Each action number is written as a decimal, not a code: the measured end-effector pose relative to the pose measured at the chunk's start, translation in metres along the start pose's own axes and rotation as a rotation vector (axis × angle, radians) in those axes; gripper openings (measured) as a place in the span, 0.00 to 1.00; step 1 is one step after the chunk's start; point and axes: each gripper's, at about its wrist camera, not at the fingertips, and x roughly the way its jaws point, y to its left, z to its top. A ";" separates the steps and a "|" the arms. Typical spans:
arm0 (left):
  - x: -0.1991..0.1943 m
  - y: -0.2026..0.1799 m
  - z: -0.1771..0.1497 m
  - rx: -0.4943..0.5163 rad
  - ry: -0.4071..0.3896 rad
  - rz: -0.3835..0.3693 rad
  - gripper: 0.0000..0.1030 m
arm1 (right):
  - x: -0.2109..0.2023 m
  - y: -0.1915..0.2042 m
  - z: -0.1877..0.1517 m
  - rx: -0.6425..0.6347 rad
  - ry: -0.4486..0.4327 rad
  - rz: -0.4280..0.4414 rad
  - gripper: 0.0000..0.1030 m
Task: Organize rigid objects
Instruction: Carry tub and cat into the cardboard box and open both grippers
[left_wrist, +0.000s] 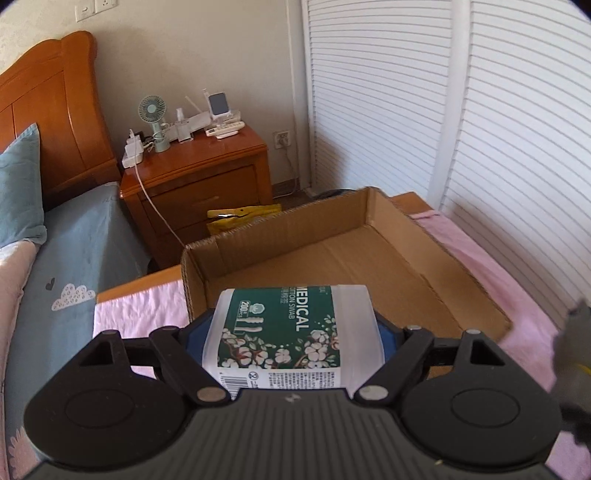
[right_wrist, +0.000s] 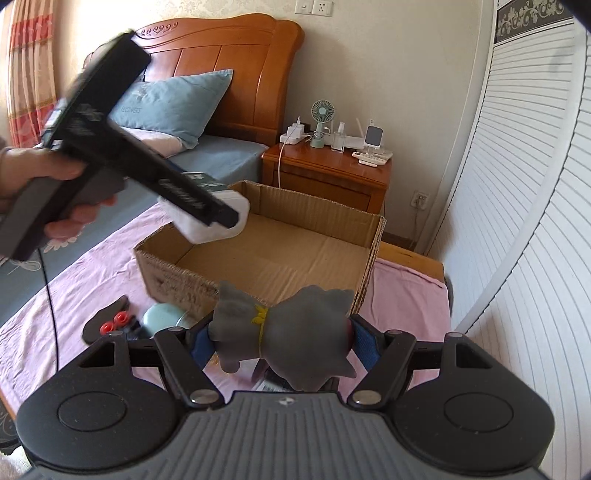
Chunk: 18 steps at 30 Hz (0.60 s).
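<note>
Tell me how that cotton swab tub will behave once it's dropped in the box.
The cotton swab tub looks like rigid plastic, so it probably keeps its shape. Its rounded body may roll on the cardboard box floor if released sideways. Likely light.

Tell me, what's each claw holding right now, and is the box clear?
Left gripper clamped on cotton swab tub, above cardboard box edge. Right gripper clamped on grey figurine. Box empty, nothing blocking.
</note>
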 end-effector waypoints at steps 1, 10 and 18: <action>0.008 0.003 0.005 -0.009 0.004 0.001 0.80 | 0.003 -0.001 0.002 -0.002 0.003 0.000 0.75; 0.013 0.007 0.002 -0.007 -0.007 0.014 0.91 | 0.016 -0.002 0.007 -0.001 0.016 0.002 0.75; -0.034 0.015 -0.024 -0.051 -0.011 -0.034 0.95 | 0.016 -0.002 0.017 0.030 0.027 0.020 0.75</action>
